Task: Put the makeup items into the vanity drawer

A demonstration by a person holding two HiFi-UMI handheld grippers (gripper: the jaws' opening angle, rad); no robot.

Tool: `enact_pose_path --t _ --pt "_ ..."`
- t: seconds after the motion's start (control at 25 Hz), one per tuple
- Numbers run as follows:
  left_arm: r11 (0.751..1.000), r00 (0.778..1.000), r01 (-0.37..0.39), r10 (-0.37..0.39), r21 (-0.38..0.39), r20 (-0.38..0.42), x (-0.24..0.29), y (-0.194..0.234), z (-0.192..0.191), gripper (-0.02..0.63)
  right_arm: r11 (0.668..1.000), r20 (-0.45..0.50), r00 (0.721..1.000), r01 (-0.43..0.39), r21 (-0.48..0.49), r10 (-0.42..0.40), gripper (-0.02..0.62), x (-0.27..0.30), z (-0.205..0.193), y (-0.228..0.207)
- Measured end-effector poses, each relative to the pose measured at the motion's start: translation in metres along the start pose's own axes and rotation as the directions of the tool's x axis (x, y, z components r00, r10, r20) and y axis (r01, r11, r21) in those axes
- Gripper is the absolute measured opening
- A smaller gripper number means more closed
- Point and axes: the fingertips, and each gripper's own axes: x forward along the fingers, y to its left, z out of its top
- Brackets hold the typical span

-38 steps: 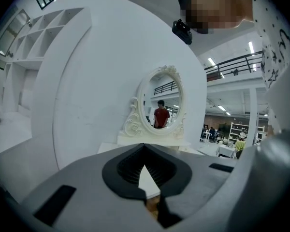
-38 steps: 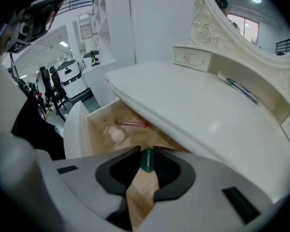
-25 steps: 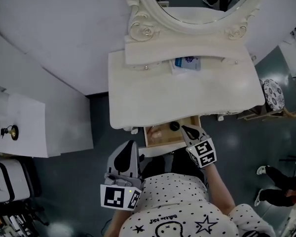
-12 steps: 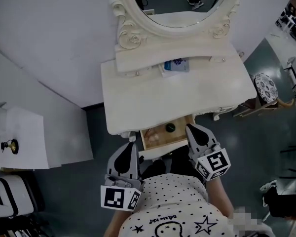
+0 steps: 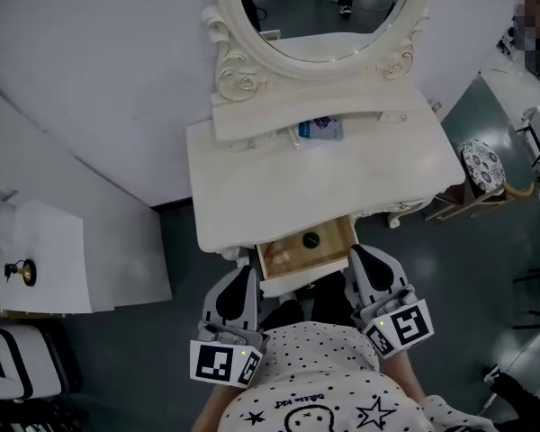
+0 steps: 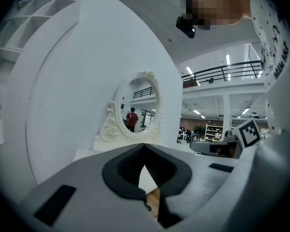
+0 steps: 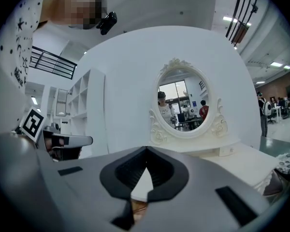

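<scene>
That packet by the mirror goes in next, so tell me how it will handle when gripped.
The blue and white packet lies flat, so it should not roll. It looks thin, so it is probably light and perhaps bendy; its material is too small to tell. It sits against the mirror base, so sliding it forward first may help.

White shirt (image 5: 328,381), black dots, stars; grey left claw (image 5: 244,274), right claw (image 5: 355,253), black pads (image 5: 227,302), checkered marker cubes (image 5: 223,364)
</scene>
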Motion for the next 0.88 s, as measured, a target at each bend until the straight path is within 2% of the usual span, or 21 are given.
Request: enact_pose_path --t 0.48,0.72,0.88 --pt "0.999 0.999 0.040 -0.040 0.007 0.023 -0.007 -0.009 0.003 -0.003 0.999 0.036 0.998 0.041 0.030 -0.042 0.008 -0.027 0.005 0.012" --pt "0.999 0.999 0.044 -0.044 -0.015 0.026 -0.013 -0.007 0.003 -0.003 0.998 0.023 1.000 -0.022 0.060 0.020 0.008 -0.012 0.001 0.034" --pt "0.999 0.999 0.022 -0.021 -0.028 0.037 -0.020 0.000 0.004 -0.003 0.998 -0.003 0.998 -0.057 0.030 0.057 0.008 -0.007 -0.002 0.046"
